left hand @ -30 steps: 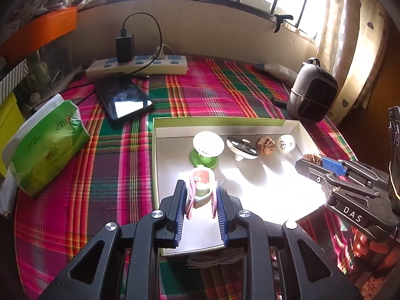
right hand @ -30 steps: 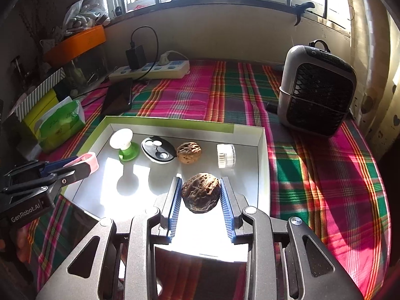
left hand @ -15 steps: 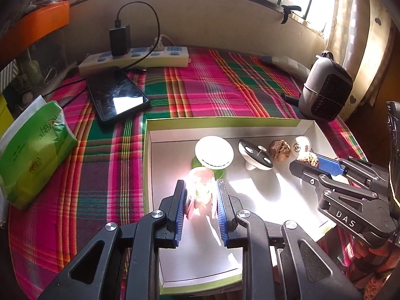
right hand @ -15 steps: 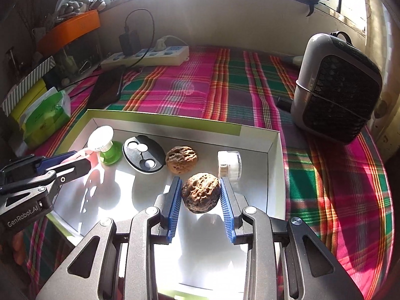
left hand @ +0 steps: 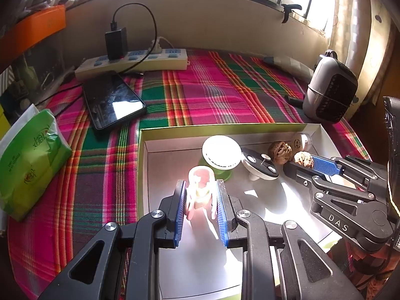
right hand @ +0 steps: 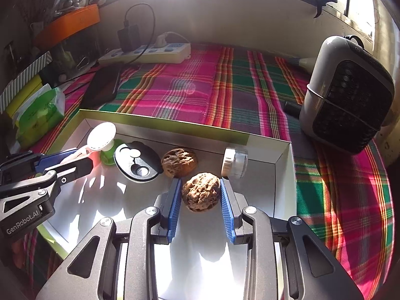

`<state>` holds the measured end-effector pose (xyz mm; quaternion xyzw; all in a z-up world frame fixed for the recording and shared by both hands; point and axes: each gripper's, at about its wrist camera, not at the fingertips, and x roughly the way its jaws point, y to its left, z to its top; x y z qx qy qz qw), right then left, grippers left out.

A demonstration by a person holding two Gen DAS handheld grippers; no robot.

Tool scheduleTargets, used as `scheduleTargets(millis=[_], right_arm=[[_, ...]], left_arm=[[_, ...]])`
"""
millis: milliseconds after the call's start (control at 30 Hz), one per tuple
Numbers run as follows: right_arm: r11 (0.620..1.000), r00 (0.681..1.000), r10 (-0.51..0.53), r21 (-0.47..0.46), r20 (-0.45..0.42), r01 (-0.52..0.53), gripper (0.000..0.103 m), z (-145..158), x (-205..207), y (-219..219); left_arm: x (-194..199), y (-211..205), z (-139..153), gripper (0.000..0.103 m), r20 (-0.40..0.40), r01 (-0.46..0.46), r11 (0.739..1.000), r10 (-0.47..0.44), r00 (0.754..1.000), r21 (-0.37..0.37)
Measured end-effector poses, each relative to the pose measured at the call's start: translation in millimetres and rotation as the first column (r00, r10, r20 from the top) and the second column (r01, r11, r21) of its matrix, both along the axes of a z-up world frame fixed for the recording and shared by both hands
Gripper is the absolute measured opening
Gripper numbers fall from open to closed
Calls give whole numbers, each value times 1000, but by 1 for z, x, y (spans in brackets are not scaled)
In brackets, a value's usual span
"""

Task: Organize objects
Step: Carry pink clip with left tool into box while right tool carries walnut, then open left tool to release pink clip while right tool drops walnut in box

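Observation:
A white shallow box with a green rim lies on the plaid cloth. My left gripper is shut on a small pink object, held over the box's left part. My right gripper is shut on a brown walnut over the right part. Along the box's far wall stand a white-capped green piece, a black and white oval piece, a second walnut and a small clear jar.
Beyond the box lie a dark phone, a power strip with a charger, and a green tissue pack at the left. A grey desk heater stands at the right. Shelves with clutter line the left wall.
Both grippers have moved forward and slightly down over the box with their objects still held. The row of items at the box's far wall now sits closer.

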<state>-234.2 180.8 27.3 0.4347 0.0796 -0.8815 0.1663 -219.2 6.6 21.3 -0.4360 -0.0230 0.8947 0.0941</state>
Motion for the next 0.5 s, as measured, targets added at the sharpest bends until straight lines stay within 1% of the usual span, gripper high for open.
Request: scheduleTargets(millis=[67, 200, 500], right_arm=[[1000, 1000, 4, 2, -7, -4, 32, 0, 0, -1], [1000, 1000, 6, -2, -16, -6, 32, -1, 0, -1], [1000, 1000, 5, -15, -23, -6, 32, -2, 1, -1]], left_arm=[[0, 0, 0, 21, -6, 0, 1000, 0, 1000, 2], [1, 4, -1, 21, -14, 2, 1000, -3, 1000, -26], [1, 5, -1, 21, -19, 2, 999, -3, 1000, -48]])
